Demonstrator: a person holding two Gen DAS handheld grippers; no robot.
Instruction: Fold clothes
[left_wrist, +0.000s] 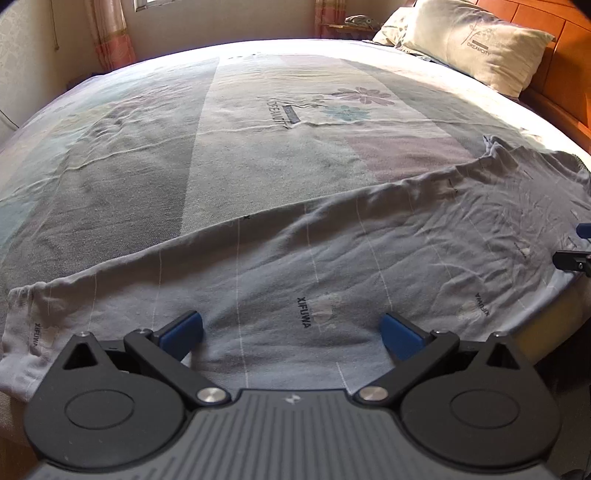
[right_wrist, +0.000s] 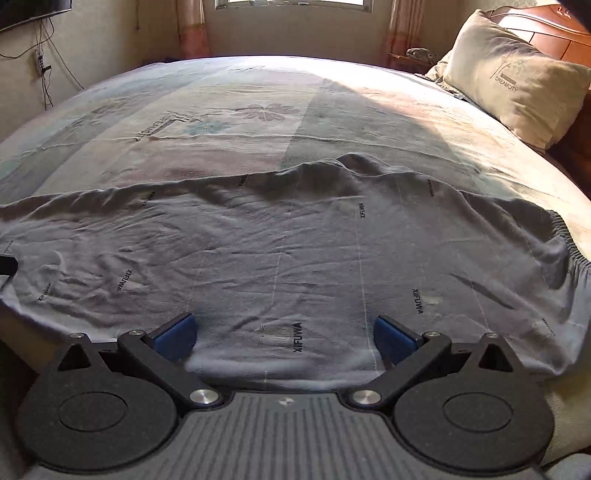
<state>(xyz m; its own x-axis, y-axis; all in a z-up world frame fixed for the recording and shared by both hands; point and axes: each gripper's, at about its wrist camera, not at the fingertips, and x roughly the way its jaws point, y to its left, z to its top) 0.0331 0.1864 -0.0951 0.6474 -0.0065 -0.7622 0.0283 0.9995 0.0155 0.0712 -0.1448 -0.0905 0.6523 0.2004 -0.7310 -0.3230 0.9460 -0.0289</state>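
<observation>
Grey trousers (left_wrist: 332, 258) printed with "XIFUWA" lie lengthwise along the near edge of the bed, folded leg on leg. Their cuffs (left_wrist: 26, 332) are at the left in the left wrist view; the elastic waistband (right_wrist: 565, 236) is at the right in the right wrist view. My left gripper (left_wrist: 291, 334) hovers open over the leg part, blue pads wide apart, nothing between them. My right gripper (right_wrist: 282, 334) is open above the seat part (right_wrist: 295, 258) near the bed edge. The tip of the right gripper (left_wrist: 576, 254) shows at the right edge of the left wrist view.
The bed (left_wrist: 258, 129) carries a patchwork sheet with flower prints. Pillows (left_wrist: 472, 48) lean against a wooden headboard (left_wrist: 554, 22) at the far right. A curtained window (right_wrist: 295, 3) is behind the bed, with cables on the wall (right_wrist: 44, 74) at left.
</observation>
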